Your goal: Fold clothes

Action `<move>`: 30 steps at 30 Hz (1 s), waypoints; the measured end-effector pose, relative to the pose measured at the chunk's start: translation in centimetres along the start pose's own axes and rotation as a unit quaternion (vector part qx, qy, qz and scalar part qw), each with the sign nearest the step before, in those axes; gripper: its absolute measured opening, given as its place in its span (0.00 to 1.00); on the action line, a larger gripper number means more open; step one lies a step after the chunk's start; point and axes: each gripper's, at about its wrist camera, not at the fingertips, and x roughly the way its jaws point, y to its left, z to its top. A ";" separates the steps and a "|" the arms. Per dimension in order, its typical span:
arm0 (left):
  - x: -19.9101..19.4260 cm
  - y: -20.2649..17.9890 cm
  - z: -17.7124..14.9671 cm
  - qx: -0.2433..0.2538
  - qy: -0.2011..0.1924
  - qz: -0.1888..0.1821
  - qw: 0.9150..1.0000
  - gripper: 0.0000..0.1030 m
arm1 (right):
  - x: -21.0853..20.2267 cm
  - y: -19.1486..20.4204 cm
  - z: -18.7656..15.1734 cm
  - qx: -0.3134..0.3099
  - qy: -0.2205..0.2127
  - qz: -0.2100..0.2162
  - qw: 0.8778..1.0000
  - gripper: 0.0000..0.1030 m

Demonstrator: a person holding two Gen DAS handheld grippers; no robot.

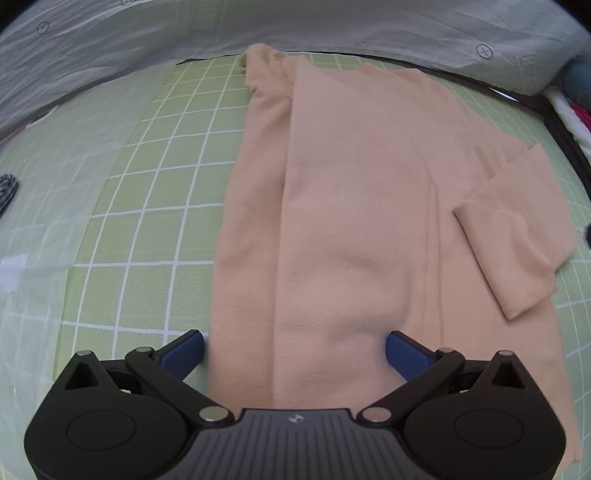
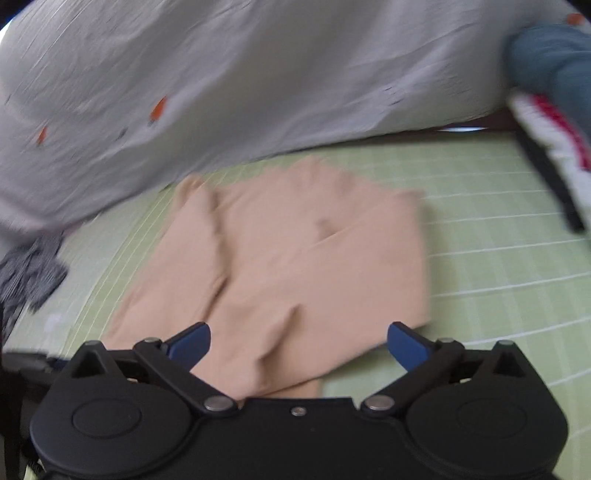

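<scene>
Both tongs, left (image 1: 295,349) and right (image 2: 299,341), spread wide (gripping nothing) over folded peach knit garment (image 1: 354,206) on green gridded mat (image 1: 155,177).

1. Green grid mat (image 1: 155,206), white lines, fills the centre of both views.
2. Pale grey sheet (image 1: 258,26) with round buttons, bunched along the mat's far edge, 10 to 2 o'clock.
3. Dark patterned cloth (image 2: 29,273) at 9 o'clock on the mat edge.
4. Red-and-white knit item (image 2: 554,133) at 2 o'clock, blurred.
5. Teal fabric (image 2: 554,59) above it, at 1 o'clock.
</scene>
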 end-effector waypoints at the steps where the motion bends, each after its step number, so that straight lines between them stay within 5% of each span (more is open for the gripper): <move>1: 0.0 0.0 0.1 -0.014 0.004 0.003 1.000 1.00 | -0.3 -0.7 0.1 0.006 -0.007 -0.018 1.000 1.00; 5: -0.6 0.2 0.6 -0.076 0.008 -0.009 0.997 1.00 | -1.4 -3.3 -0.1 0.010 -0.023 -0.093 0.995 1.00; 10: -3.2 -0.7 2.2 -0.087 -0.043 -0.029 0.995 0.99 | -2.8 -6.1 -2.0 -0.001 -0.011 -0.207 0.978 1.00; 13: -4.1 -1.9 3.6 -0.076 -0.071 -0.063 0.993 0.83 | -3.3 -8.0 -3.3 0.008 0.002 -0.242 0.970 1.00; 17: -3.4 -4.9 5.3 -0.031 -0.064 -0.110 0.991 0.54 | -3.2 -9.9 -3.6 0.038 0.009 -0.251 0.967 1.00; 25: 0.5 -10.9 6.4 0.057 -0.011 -0.125 0.990 0.54 | -2.6 -10.1 -3.8 0.043 0.019 -0.247 0.968 1.00; 30: 1.2 -12.2 6.0 0.111 -0.017 -0.100 0.989 0.51 | -2.4 -9.9 -4.5 0.051 0.035 -0.247 0.967 1.00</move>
